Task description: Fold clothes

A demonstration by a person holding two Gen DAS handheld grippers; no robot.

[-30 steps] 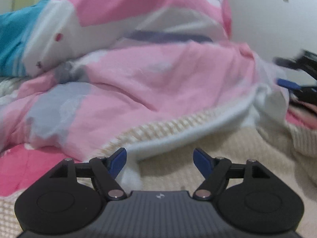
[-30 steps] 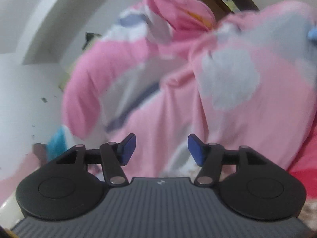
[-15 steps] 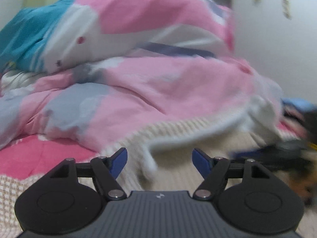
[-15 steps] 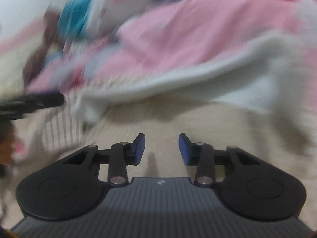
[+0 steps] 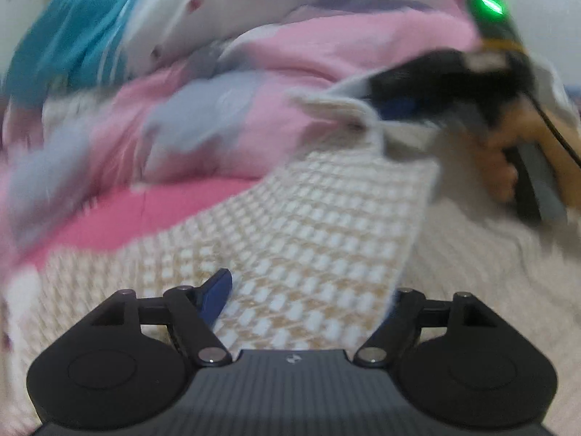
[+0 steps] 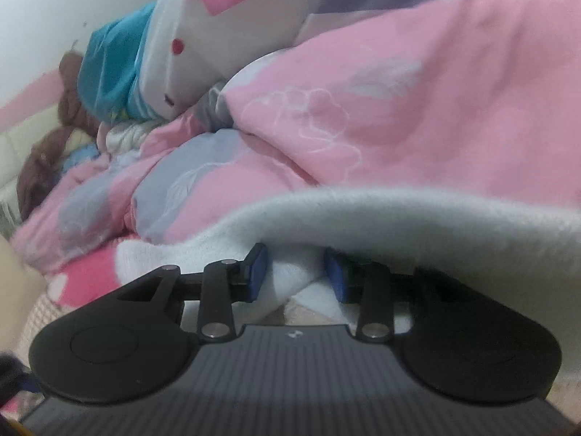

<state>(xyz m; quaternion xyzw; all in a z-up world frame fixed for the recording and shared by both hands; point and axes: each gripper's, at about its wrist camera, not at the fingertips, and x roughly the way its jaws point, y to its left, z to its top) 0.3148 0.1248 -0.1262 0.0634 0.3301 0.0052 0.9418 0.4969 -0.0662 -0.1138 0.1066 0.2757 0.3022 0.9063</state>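
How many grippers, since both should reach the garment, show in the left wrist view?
2. Left gripper at the bottom, astride the checked garment; right gripper upper right, jaws just closing on its far edge.

The left gripper, black with blue pads, is held with its jaws wide apart, one finger laid over the cloth and the other hidden beneath its edge. The right gripper is seen with its jaws partly closed around a white fold, having just been opening slightly. A bare hand is wrapped around its handle.
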